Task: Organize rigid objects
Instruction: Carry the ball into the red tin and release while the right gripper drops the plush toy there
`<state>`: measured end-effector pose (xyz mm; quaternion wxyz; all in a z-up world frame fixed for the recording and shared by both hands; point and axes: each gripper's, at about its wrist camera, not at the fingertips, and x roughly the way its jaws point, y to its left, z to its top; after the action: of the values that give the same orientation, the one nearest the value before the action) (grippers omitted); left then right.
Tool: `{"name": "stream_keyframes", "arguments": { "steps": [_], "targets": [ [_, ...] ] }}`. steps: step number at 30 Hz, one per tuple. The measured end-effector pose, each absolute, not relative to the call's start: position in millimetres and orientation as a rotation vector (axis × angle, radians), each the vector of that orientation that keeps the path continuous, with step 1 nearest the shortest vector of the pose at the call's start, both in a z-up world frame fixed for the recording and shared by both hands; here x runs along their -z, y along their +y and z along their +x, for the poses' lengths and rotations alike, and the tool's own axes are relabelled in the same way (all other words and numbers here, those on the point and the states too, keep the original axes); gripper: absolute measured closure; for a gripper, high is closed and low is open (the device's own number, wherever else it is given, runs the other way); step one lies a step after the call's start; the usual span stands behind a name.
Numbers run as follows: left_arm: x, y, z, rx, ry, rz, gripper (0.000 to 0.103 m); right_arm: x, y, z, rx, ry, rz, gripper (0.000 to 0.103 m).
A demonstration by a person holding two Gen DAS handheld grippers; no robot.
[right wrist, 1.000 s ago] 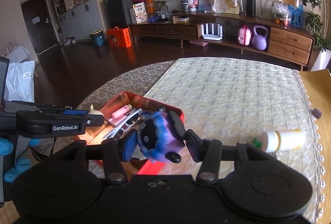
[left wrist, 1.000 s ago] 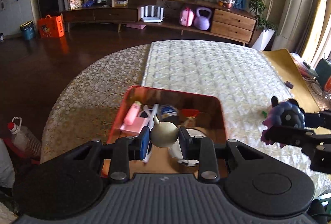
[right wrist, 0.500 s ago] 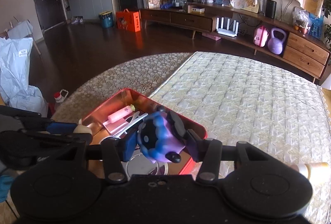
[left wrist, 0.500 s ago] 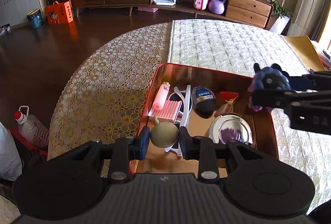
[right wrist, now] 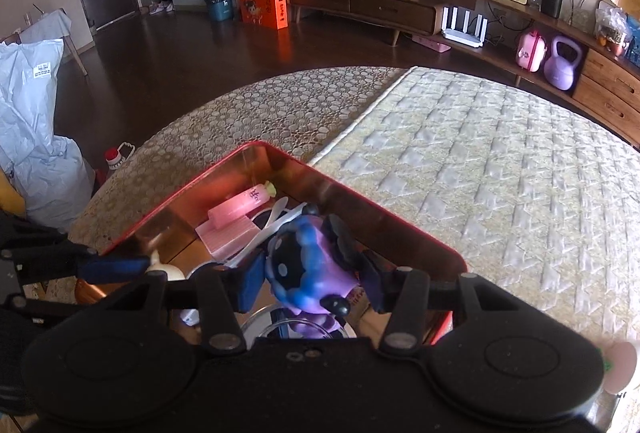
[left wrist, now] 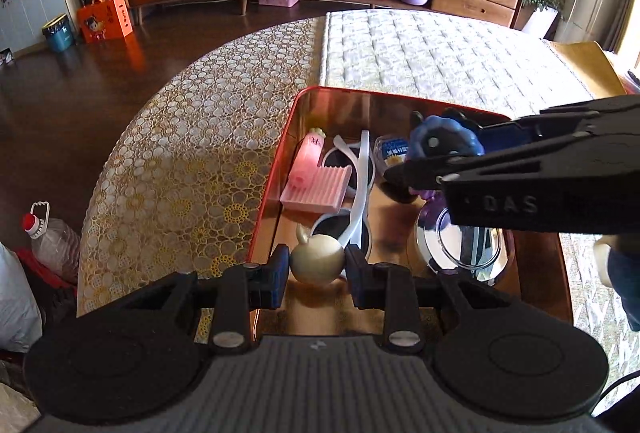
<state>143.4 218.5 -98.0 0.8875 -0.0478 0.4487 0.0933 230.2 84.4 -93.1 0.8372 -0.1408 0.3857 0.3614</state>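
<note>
A red-rimmed metal tray [left wrist: 280, 161] [right wrist: 256, 147] lies on the round table. My left gripper [left wrist: 318, 265] is shut on a cream garlic-shaped ball [left wrist: 316, 263], low over the tray's near left corner. My right gripper [right wrist: 310, 275] is shut on a blue and purple toy figure [right wrist: 308, 273] [left wrist: 436, 141] and hangs over the tray's right half. Inside the tray lie a pink tube [left wrist: 308, 159], a pink ribbed block [left wrist: 316, 187], white sunglasses [left wrist: 356, 189], a small blue-labelled jar [left wrist: 392, 149] and a round mirror [left wrist: 464, 245].
The table wears a lace cloth [left wrist: 192, 161] on the left and a quilted mat [left wrist: 440, 49] behind the tray. A white bottle [right wrist: 620, 361] lies on the mat at the far right. A plastic jug [left wrist: 52, 237] stands on the floor to the left.
Both grippers have come down and in over the tray. The right one carried the toy figure leftward from beside the tray to above its right half.
</note>
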Motion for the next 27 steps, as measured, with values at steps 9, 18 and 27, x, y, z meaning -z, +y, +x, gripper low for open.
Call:
{"name": "stream_keyframes", "arguments": {
  "steps": [9,18,27],
  "targets": [
    [100.4,217.2,142.6,-0.177,0.935,-0.103,0.073,99.8,88.4,230.0,-0.765,0.816,-0.314,0.052],
    [101.6,213.9,142.5,-0.170,0.959,-0.113,0.073,91.3,77.3,223.3,-0.770,0.811,-0.287,0.047],
    [96.1,211.9,136.9,-0.180,0.965,-0.135,0.073,76.5,60.7,208.8,-0.783,0.791,-0.244,0.041]
  ]
}}
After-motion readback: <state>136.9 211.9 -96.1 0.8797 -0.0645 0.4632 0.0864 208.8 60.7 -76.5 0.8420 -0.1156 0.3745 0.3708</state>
